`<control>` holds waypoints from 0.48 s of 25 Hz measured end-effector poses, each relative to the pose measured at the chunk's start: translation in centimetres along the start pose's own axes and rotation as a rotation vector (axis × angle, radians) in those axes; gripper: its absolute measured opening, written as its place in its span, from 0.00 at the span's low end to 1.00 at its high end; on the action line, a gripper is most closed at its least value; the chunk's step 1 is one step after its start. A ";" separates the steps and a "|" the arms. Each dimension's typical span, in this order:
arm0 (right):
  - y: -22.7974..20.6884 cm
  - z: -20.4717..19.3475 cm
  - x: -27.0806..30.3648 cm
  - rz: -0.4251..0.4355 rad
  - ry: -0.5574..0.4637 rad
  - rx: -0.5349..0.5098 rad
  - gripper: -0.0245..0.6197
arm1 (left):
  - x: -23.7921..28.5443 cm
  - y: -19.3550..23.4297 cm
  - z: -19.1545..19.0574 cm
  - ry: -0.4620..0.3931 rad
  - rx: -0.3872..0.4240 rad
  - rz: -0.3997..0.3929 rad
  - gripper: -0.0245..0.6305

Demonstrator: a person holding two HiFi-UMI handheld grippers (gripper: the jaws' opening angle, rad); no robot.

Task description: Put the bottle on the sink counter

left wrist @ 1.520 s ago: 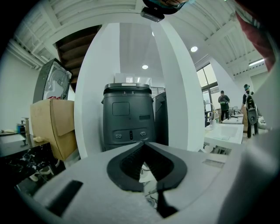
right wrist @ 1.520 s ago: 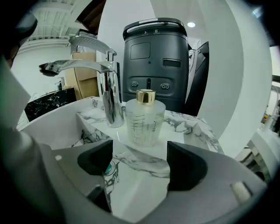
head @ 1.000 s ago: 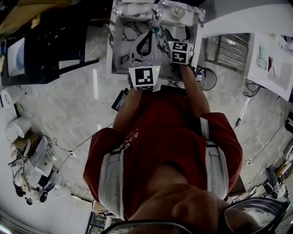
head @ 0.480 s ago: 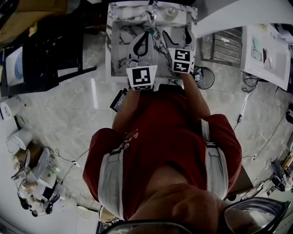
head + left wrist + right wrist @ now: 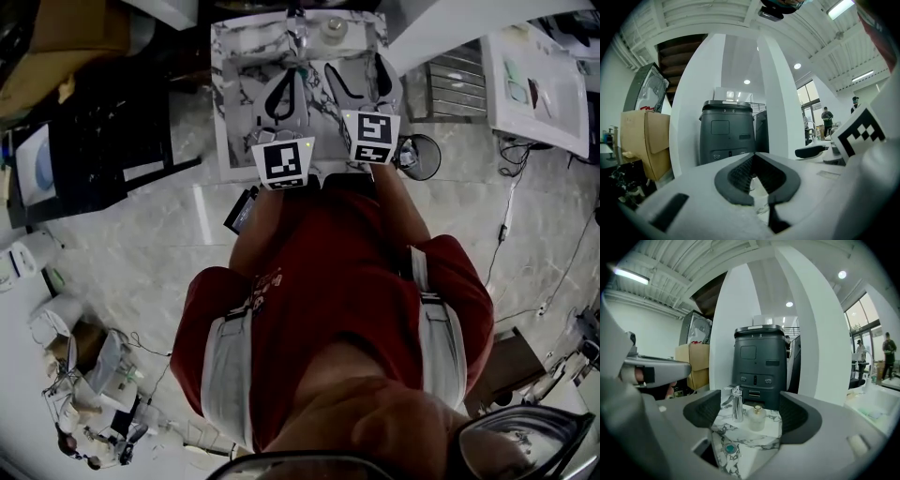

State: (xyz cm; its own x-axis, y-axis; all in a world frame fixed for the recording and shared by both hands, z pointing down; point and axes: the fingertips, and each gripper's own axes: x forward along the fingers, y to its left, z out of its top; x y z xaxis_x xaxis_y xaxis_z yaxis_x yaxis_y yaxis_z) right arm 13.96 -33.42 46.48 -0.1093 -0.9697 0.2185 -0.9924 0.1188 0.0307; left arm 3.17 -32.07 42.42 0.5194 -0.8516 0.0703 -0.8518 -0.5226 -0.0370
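Marble sink surface [image 5: 740,430] carries the pale, gold-capped bottle [image 5: 756,417], upright at the basin's 12 o'clock edge, with the chrome faucet [image 5: 736,404] just beside it at 9 o'clock. Right tongs [image 5: 357,75] hang released, spread wide over the basin; left tongs [image 5: 755,161] are clenched, tips together.

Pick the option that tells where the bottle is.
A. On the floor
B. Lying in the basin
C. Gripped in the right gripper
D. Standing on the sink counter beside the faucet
D: in the right gripper view the bottle stands upright on the marble sink counter next to the faucet, well beyond the right gripper, whose jaws are apart and hold nothing.
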 end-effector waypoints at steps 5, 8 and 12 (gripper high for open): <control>-0.4 2.4 -2.2 -0.043 -0.075 0.017 0.64 | -0.3 -0.5 0.8 -0.025 0.005 -0.042 0.04; -0.7 3.7 -3.5 -0.077 -0.120 0.012 0.64 | -0.6 -0.8 1.3 -0.038 -0.013 -0.061 0.04; -0.4 4.8 -4.9 -0.103 -0.164 -0.006 0.64 | -1.1 -1.1 1.8 -0.058 -0.019 -0.081 0.04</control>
State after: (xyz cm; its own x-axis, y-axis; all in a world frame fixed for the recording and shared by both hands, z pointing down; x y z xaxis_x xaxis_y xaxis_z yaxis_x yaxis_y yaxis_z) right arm 14.67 -29.75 40.71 -0.0152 -0.9985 0.0518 -0.9985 0.0179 0.0508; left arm 3.64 -30.59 40.55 0.5890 -0.8080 0.0140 -0.8079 -0.5892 -0.0143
